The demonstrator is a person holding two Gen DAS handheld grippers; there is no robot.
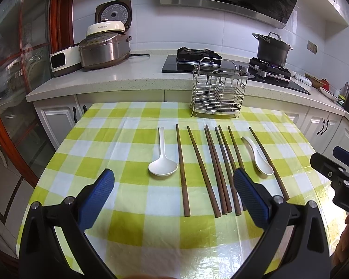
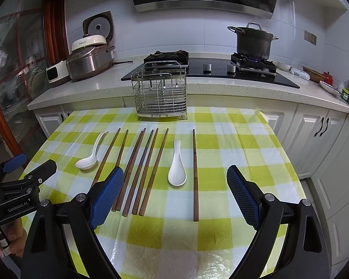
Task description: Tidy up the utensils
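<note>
Several brown wooden chopsticks (image 1: 215,169) lie side by side on the checked tablecloth (image 1: 137,230), flanked by two white spoons: a ladle-like spoon (image 1: 163,166) on the left and a smaller soup spoon (image 1: 260,158) on the right. A wire utensil rack (image 1: 218,90) stands empty at the table's far edge. My left gripper (image 1: 174,180) is open, hovering above the near ends of the chopsticks. My right gripper (image 2: 175,179) is open, above the soup spoon (image 2: 177,166) and a lone chopstick (image 2: 195,174). The rack (image 2: 161,93) and chopsticks (image 2: 139,169) show there too.
Beyond the table runs a kitchen counter (image 1: 118,74) with rice cookers (image 1: 102,48), a black hob (image 1: 221,66) and a dark pot (image 1: 272,47) over a lit burner. White cabinets (image 2: 318,137) stand to the right, a glass door (image 1: 9,81) to the left.
</note>
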